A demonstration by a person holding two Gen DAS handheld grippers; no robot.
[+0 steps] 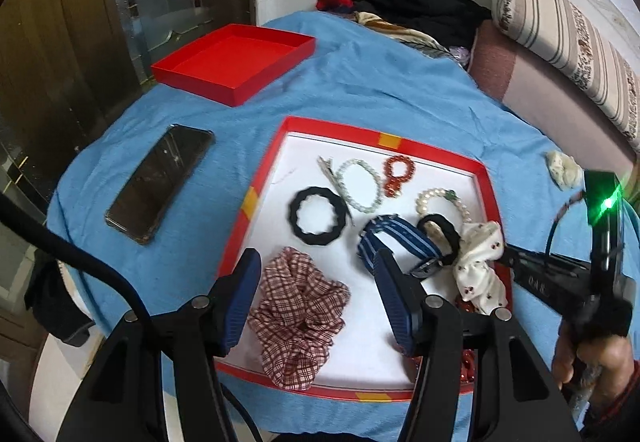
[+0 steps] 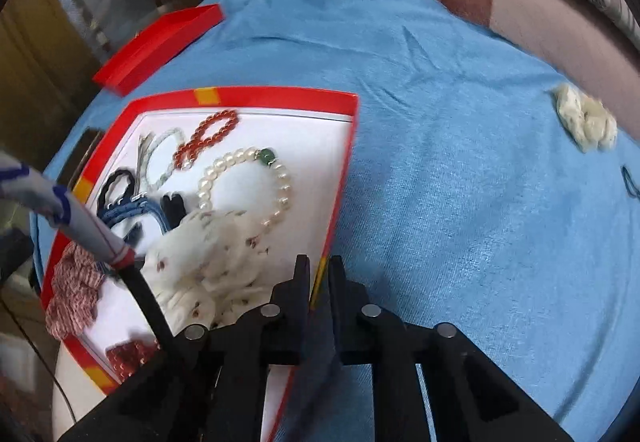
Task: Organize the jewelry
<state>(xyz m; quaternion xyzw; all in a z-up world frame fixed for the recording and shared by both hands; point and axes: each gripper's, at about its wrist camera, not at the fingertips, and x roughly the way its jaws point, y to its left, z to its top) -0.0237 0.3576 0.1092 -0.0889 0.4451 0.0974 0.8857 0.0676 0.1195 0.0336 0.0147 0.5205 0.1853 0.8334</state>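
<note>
Where phone (image 1: 158,182) lies: tray (image 1: 256,198) beside.

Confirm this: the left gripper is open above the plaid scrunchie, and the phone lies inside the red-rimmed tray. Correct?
Not quite. The left gripper is open above the plaid scrunchie, but the phone lies on the blue cloth outside the red-rimmed tray, as the left wrist view shows.

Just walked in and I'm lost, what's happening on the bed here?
A person holds a tool in each hand over a red-rimmed tray of jewelry and hair ties. The left tool is open above the plaid scrunchie. The right tool is nearly shut at the tray's right edge, beside the white floral scrunchie. An empty red lid lies farther back.
</note>
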